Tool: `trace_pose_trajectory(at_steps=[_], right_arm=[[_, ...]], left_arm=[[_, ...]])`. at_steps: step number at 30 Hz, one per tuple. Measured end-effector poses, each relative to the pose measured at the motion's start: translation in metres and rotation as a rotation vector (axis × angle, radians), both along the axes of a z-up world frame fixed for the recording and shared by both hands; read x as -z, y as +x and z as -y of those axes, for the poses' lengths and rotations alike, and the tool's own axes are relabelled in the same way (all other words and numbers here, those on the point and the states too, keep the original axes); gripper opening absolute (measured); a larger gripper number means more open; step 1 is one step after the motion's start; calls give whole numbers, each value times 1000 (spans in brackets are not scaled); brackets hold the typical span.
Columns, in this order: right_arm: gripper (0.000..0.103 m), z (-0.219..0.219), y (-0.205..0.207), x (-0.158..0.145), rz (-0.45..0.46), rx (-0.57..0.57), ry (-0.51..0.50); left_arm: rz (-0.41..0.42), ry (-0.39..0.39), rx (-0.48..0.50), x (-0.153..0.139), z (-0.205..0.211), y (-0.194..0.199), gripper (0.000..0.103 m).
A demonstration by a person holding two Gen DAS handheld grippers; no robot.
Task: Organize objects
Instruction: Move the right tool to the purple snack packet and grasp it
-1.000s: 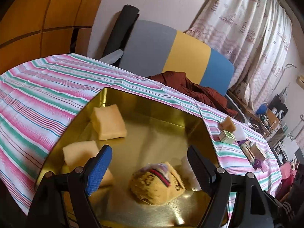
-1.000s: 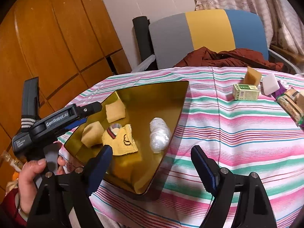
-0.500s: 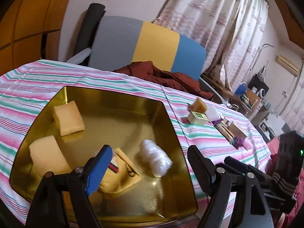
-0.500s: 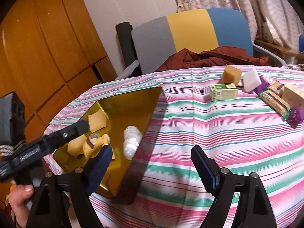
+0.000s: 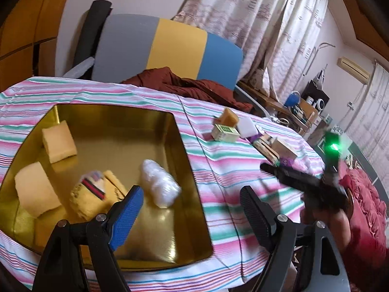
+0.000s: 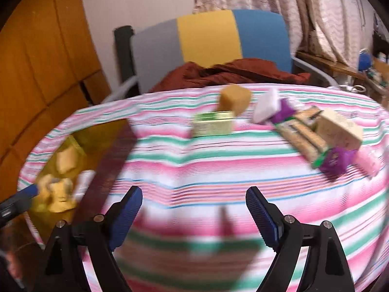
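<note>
Over the striped surface [image 6: 218,175], my right claw [image 6: 194,209] and left claw [image 5: 192,209] both gape empty, beside the gold tray [image 5: 189,170].

Motion blur smears the striped tablecloth [image 6: 194,170] and the small packages [image 6: 316,133] beyond reading.

Each gripper has black plastic arms, silver screws at the joints and ribbed blue pads on its fingers [image 5: 126,215]. The right gripper [image 5: 301,180], at three o'clock in the left view, carries a green light.
</note>
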State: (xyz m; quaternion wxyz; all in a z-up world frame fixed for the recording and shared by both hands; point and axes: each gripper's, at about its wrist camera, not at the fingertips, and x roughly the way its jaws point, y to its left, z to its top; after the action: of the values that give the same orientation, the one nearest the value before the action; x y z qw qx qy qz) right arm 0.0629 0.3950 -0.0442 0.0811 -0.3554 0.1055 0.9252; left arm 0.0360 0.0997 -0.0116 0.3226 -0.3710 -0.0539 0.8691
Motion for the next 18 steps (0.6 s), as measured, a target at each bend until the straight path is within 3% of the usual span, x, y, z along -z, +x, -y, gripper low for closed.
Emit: trace_pose_trajectory(at_steps=[9,14,18], right_arm=[[88,-98,-49,8,93,90,108],[88,-137,-78,22,169,112,81],[88,-144,-86,35,213,115,48]], left_arm=[[35,-9,62,5,-25,18,83],[25,-36,90,3,-37,27,83],[36,-42,103,5,-42,29,83]])
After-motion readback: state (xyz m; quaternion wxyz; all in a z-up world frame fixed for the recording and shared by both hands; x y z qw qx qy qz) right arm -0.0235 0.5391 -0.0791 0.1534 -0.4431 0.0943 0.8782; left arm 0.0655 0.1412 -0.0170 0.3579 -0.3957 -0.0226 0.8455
